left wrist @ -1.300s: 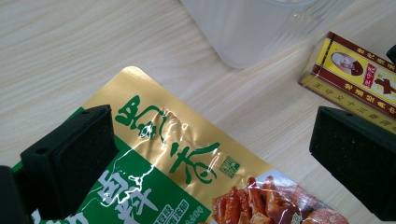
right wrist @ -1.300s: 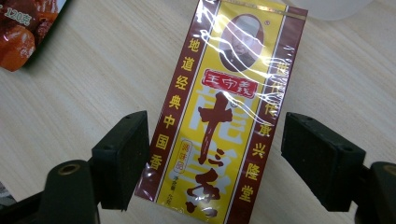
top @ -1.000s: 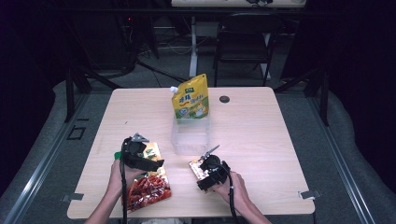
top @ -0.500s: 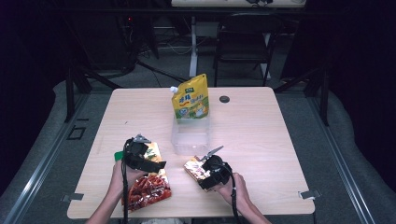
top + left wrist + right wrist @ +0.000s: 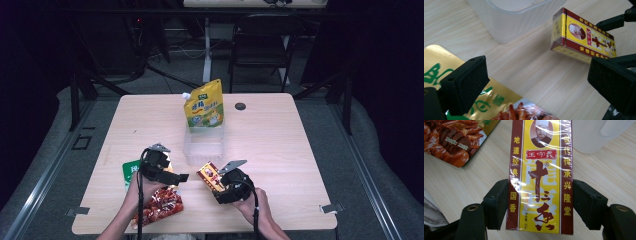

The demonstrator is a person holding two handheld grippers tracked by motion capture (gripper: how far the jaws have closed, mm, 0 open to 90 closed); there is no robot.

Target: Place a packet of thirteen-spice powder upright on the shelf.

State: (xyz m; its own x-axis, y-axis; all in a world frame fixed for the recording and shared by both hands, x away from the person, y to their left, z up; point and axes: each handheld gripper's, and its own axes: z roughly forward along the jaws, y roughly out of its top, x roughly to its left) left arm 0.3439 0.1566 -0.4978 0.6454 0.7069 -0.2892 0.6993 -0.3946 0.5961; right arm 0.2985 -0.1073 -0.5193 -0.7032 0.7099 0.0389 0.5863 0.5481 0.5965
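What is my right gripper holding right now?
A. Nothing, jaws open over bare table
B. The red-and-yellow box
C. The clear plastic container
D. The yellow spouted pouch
B. In the right gripper view the right gripper has both black pads pressed against the sides of the red-and-yellow box, and the left gripper view shows that box lifted off the wood, in front of the clear container.

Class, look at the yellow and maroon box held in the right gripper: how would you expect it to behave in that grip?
The box probably stays stiff: its edges look straight between the right gripper pads. Its glossy wrap shows glare, so it may slip under a light squeeze. It seems light, since a grip near one end holds it off the table in the left gripper view.
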